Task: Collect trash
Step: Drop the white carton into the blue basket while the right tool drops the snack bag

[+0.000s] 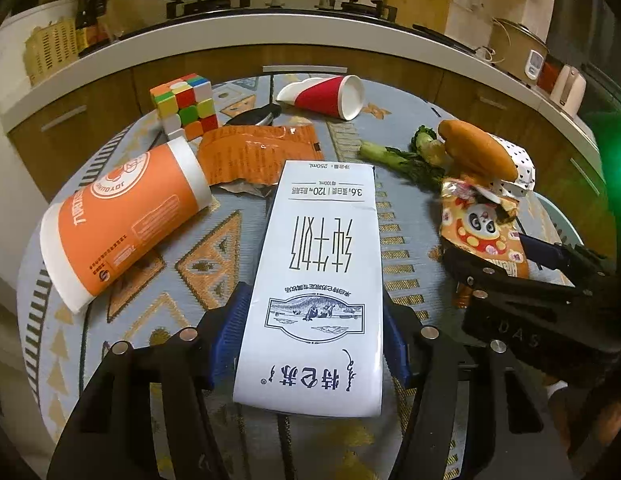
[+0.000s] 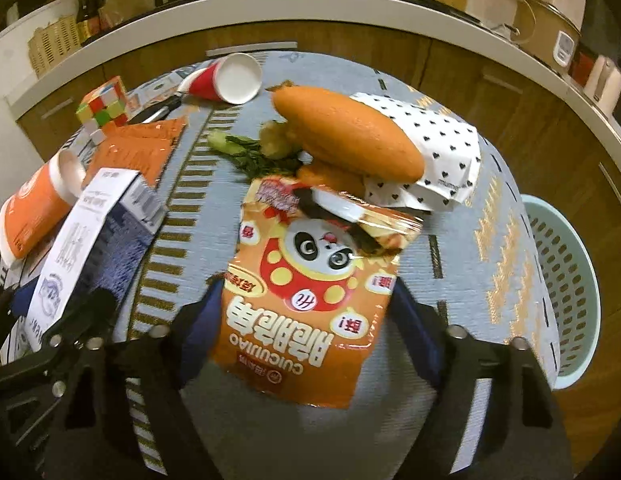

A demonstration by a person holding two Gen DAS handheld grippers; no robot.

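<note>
My left gripper (image 1: 316, 332) is shut on a white milk carton (image 1: 318, 272) with black Chinese print, its blue pads against the carton's two sides. My right gripper (image 2: 304, 316) is shut on an orange snack bag (image 2: 310, 300) with a panda on it, and shows at the right of the left wrist view (image 1: 522, 280). The carton also shows at the left of the right wrist view (image 2: 70, 248). An orange paper cup (image 1: 122, 220) lies on its side, beside an orange wrapper (image 1: 258, 152). A red paper cup (image 1: 330, 96) lies tipped at the table's far edge.
A Rubik's cube (image 1: 186, 106), a bread roll (image 2: 346, 132) on heart-print paper (image 2: 438, 152) and a leafy vegetable (image 1: 402, 156) lie on the patterned tablecloth (image 1: 214, 256). A pale green perforated basket (image 2: 566, 292) stands off the table's right edge. A kitchen counter (image 1: 270, 28) runs behind.
</note>
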